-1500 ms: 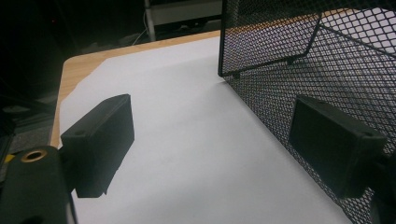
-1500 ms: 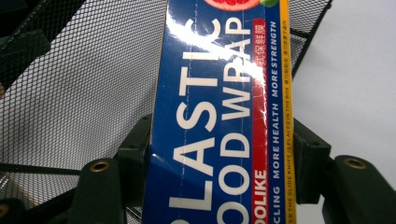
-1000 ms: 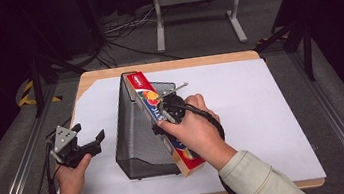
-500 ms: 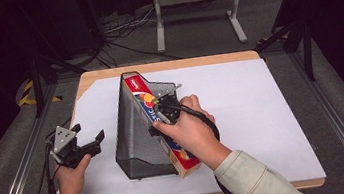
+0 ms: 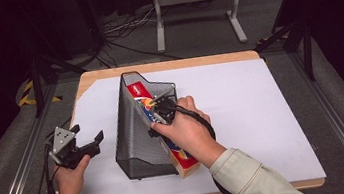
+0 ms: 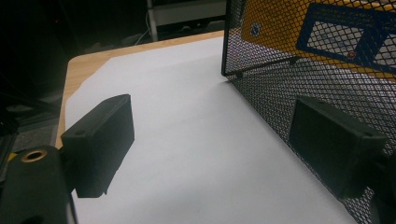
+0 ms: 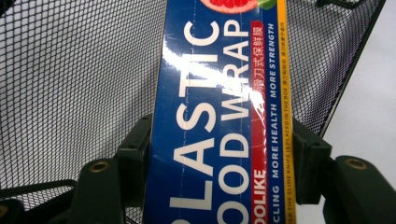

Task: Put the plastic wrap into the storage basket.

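While the left gripper (image 5: 88, 147) idles open, right gripper (image 7: 219, 168) jaws clamp the light, stiff, glossy plastic wrap box (image 7: 219, 116) across its width.

"PLASTIC FOOD WRAP", "MORE HEALTH MORE STRENGTH" and Chinese characters are printed on the blue box (image 7: 219, 116).

Plastic wrap box (image 5: 182, 155) far end behind mesh holder (image 5: 137, 132) (lettering cut off)
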The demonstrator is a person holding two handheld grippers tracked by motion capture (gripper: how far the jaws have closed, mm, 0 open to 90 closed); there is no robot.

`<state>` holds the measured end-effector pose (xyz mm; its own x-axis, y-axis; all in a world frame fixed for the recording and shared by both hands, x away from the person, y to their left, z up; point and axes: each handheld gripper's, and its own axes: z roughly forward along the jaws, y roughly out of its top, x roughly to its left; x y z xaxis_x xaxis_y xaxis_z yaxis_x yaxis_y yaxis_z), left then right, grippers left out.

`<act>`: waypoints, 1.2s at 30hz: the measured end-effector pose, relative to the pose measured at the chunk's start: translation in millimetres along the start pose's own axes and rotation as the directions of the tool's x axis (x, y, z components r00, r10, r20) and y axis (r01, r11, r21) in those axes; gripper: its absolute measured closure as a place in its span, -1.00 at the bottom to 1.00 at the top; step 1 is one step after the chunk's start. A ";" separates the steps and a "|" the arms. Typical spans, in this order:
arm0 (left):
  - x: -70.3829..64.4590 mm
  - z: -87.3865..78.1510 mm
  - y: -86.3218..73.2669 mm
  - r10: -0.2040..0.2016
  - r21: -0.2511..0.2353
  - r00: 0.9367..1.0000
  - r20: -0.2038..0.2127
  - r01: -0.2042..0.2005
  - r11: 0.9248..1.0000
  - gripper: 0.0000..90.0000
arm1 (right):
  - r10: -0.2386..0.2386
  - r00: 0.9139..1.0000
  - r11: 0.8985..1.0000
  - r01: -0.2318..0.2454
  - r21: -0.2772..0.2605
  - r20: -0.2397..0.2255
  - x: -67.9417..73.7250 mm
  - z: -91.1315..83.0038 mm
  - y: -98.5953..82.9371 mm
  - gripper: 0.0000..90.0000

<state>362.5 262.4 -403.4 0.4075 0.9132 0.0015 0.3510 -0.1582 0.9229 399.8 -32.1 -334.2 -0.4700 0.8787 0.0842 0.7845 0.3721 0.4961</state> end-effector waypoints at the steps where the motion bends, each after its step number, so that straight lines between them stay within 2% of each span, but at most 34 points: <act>1: 0.0 0.0 0.0 0.000 0.000 1.000 0.000 0.000 1.000 -0.66 | 0.000 1.000 1.000 0.000 0.000 0.000 0.0 0.0 0.0 -0.14; 6: -0.3 0.4 -0.1 -0.006 0.000 1.000 0.002 0.006 1.000 -0.66 | -0.008 1.000 0.999 0.008 0.034 0.016 1.8 2.9 4.0 -0.14; 10: -0.5 1.4 0.0 0.000 0.001 1.000 0.006 0.000 1.000 -0.66 | 0.003 1.000 0.999 -0.004 0.044 0.017 1.1 6.2 7.8 -0.14; 17: 0.6 2.5 0.2 -0.007 0.001 1.000 0.009 0.007 1.000 -0.66 | 0.008 1.000 0.995 -0.009 0.096 0.014 -1.3 13.4 12.9 -0.14; 23: 0.6 3.3 -0.4 -0.004 0.007 1.000 0.011 0.004 1.000 -0.66 | 0.010 1.000 0.993 -0.010 0.115 -0.001 -4.7 16.8 14.9 -0.15; 27: 1.1 2.8 -0.5 -0.009 0.004 1.000 0.009 0.008 1.000 -0.66 | -0.009 1.000 0.993 0.009 0.117 0.000 -5.0 17.5 15.9 -0.16; 29: 0.6 3.3 -0.3 -0.010 0.001 1.000 0.008 0.010 1.000 -0.66 | -0.034 0.999 0.994 0.034 0.100 0.002 -5.4 17.3 15.7 -0.18; 33: -0.3 3.6 -0.2 -0.003 0.007 1.000 0.010 0.003 1.000 -0.66 | -0.044 0.999 0.994 0.043 0.096 0.005 -6.2 17.4 14.7 -0.23; 36: 0.0 4.2 -0.1 -0.009 0.004 1.000 0.011 0.009 1.000 -0.66 | -0.047 0.999 0.997 0.046 0.059 0.012 -9.2 19.4 13.0 -0.35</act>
<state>366.0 260.9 -405.1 0.4134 0.9105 -0.0111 0.3581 -0.1513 0.9213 422.2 -29.5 -345.3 -0.5011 0.8639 0.0504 0.7847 0.4291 0.4474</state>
